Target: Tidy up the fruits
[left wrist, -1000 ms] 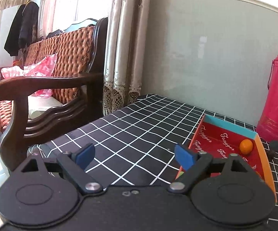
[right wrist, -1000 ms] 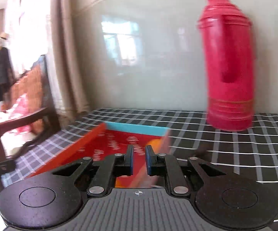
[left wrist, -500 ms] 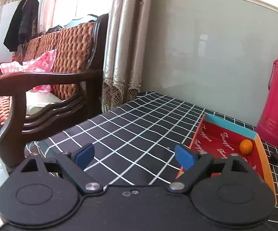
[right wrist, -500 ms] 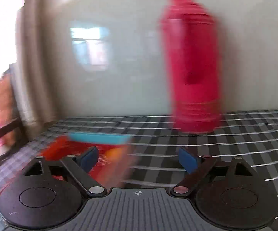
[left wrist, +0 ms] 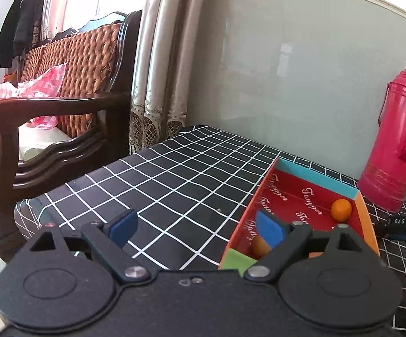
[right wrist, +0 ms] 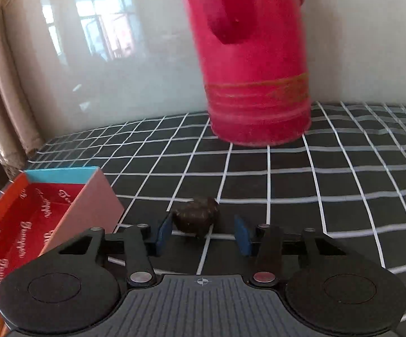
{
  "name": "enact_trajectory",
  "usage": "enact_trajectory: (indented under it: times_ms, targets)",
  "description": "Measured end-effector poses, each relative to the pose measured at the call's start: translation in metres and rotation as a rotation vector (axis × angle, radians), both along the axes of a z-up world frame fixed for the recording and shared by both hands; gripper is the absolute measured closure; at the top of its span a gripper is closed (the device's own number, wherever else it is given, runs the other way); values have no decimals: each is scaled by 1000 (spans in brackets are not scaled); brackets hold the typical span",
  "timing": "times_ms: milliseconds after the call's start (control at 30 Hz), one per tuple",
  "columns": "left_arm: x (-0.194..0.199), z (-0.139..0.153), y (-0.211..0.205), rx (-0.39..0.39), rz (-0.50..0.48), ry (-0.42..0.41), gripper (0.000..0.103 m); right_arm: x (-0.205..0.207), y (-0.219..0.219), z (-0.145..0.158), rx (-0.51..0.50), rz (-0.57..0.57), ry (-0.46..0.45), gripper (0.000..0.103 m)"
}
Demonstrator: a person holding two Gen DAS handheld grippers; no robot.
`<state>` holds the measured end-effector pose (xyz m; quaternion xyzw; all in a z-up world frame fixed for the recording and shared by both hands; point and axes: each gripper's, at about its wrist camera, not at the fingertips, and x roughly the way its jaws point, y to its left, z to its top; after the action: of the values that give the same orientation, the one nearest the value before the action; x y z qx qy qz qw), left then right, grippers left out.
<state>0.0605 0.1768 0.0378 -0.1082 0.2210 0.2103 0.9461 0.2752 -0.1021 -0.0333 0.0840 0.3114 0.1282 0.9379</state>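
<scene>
A red cardboard tray (left wrist: 287,196) with coloured rims lies on the black checked tablecloth; an orange fruit (left wrist: 341,209) sits at its far right corner and another (left wrist: 259,245) near its front, partly behind my finger. My left gripper (left wrist: 196,227) is open and empty above the cloth, left of the tray. In the right wrist view a dark brown round fruit (right wrist: 196,216) lies on the cloth just right of the tray (right wrist: 20,219). My right gripper (right wrist: 203,236) is open, low over the cloth, with the dark fruit between its fingers, close to the left pad.
A tall red thermos (left wrist: 394,146) stands by the wall behind the tray and looms close in the right wrist view (right wrist: 253,56). A wooden wicker sofa (left wrist: 48,90) and curtains (left wrist: 158,56) stand left of the table edge.
My right gripper opened, swung right away from the tray and dropped down around the dark fruit. My left gripper stayed open and shifted slightly.
</scene>
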Motion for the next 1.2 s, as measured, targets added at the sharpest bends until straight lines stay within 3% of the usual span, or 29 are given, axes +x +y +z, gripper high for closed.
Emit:
enact_trajectory:
  times_ms: [133,267,500,600,767,867,933,1067,1100,1133,1200]
  targets:
    - [1,-1,6,-29,18,5,18,-5,1,-1,3,7,-19,66]
    - [-2,0,9,-42,32,-3,18,-17,5,11,13,19,-94,66]
    - [-4,2,9,-22,36,2,18,-72,36,45,132,243,-164,65]
    - [-5,1,9,-18,30,11,17,-85,62,40,97,310,-147,65]
    - [-4,2,4,7,23,15,17,-92,85,32,30,324,-139,63]
    - [-3,4,-1,27,10,10,16,-103,77,40,48,309,-151,49]
    - [-3,7,-6,34,-17,9,15,-116,66,47,44,260,-158,26]
    - [-13,22,-27,41,-97,-4,13,-159,36,64,8,157,-140,10]
    - [-21,27,-33,40,-109,-9,11,-170,29,68,-10,126,-134,1]
    - [-29,32,-40,34,-122,-11,6,-181,23,72,-26,101,-132,0]
    - [-47,40,-53,29,-158,-16,6,-203,11,80,-56,57,-123,0]
